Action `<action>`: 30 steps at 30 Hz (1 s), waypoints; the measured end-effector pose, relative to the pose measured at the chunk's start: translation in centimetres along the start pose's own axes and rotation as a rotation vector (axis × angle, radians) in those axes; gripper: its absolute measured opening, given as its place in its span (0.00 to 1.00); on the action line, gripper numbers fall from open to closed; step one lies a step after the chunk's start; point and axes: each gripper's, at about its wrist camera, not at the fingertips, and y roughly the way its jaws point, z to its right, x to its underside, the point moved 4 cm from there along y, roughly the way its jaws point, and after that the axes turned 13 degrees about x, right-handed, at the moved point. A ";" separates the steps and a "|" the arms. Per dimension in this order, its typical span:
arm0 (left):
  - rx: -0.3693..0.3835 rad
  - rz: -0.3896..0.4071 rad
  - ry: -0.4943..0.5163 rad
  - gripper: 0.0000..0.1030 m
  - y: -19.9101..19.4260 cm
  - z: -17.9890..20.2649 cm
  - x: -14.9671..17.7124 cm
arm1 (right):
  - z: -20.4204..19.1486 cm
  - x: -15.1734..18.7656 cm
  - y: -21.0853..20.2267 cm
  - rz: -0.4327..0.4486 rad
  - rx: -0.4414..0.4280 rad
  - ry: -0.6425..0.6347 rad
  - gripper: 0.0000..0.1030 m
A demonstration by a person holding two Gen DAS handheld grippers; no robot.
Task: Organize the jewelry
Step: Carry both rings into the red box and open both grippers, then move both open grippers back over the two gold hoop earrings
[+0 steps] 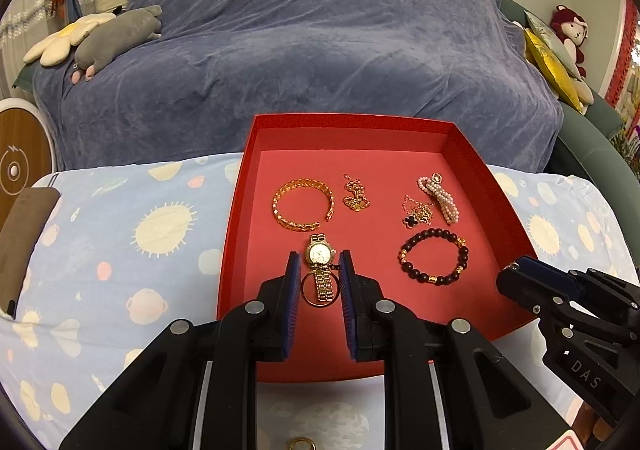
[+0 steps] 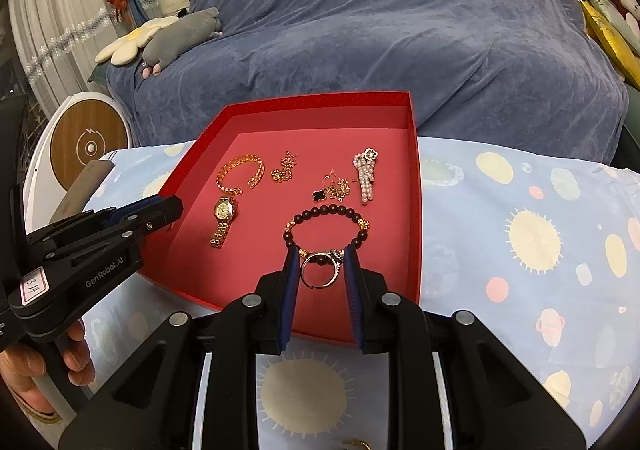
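Holding a thin gold ring between its blue pads, the left gripper hangs over the near part of the red tray, its fingers pinched on the ring's two sides. The ring stands upright in the gap, in front of the gold watch that lies on the tray floor below it. The right gripper pinches a second ring, a silver ring with a small setting on top, over the tray's near right part, just this side of the dark bead bracelet.

Six pieces lie on the tray floor. One gold watch sits near the tray's near left. One gold cuff bangle lies beyond the watch, toward the tray's far left. One small gold chain, bunched up, lies just right of the bangle. One gold necklace with a black clover charm lies at the tray's right, with one cluster of pale pearls touching it on its far right side. One dark bead bracelet with a few gold beads lies on the near side of the necklace.

One further gold ring lies outside the tray on the patterned cloth, at the bottom edge of the left view. A hand grips the left gripper's handle left of the tray.
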 end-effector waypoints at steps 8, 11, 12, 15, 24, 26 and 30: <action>-0.006 -0.014 0.001 0.16 0.8 -0.2 0.4 | 0.1 0.2 0.9 -0.014 0.006 -0.003 0.21; -0.010 -0.017 0.002 0.16 1.0 -0.3 0.4 | 0.0 0.2 1.1 -0.017 0.009 -0.003 0.21; -0.011 -0.018 0.003 0.16 1.0 -0.3 0.4 | 0.0 0.2 1.1 -0.018 0.009 -0.003 0.21; -0.014 -0.021 0.002 0.16 1.2 -0.3 0.5 | -0.1 0.2 1.2 -0.018 0.009 -0.004 0.21; -0.018 -0.032 0.004 0.16 1.5 -0.3 0.8 | -0.3 0.4 1.3 -0.023 0.006 -0.008 0.21; -0.021 -0.035 0.003 0.16 1.6 -0.4 0.9 | -0.4 0.4 1.4 -0.022 0.005 -0.011 0.21; -0.026 -0.035 -0.004 0.19 1.7 -0.4 0.9 | -0.4 0.2 1.3 -0.013 0.004 -0.002 0.22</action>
